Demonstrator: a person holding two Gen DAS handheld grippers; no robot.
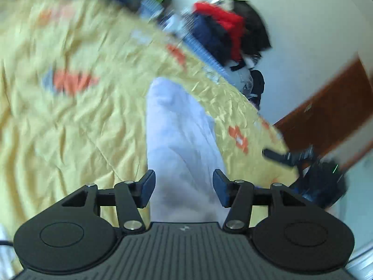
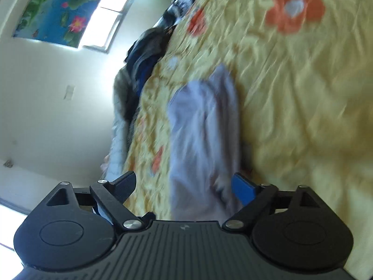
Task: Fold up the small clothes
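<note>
Yellow flowered bedspread (image 1: 77, 121), rumpled, across both views. Pale lavender garment (image 1: 179, 135) lying lengthwise on it, ahead of both tools. Left gripper (image 1: 184, 187) jaws apart, pinching nothing. Right gripper (image 2: 186, 189) spread wide, also empty.

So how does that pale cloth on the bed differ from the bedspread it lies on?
The cloth is plain pale lilac-white; the bedspread is yellow with orange flowers. The cloth is a narrow, long bundle, while the bedspread stretches across the whole bed. The cloth is bunched into soft folds; the bedspread lies flat with a fine crinkle. Both are soft fabric, and neither is gripped: the left tongs and right tongs are open.
</note>
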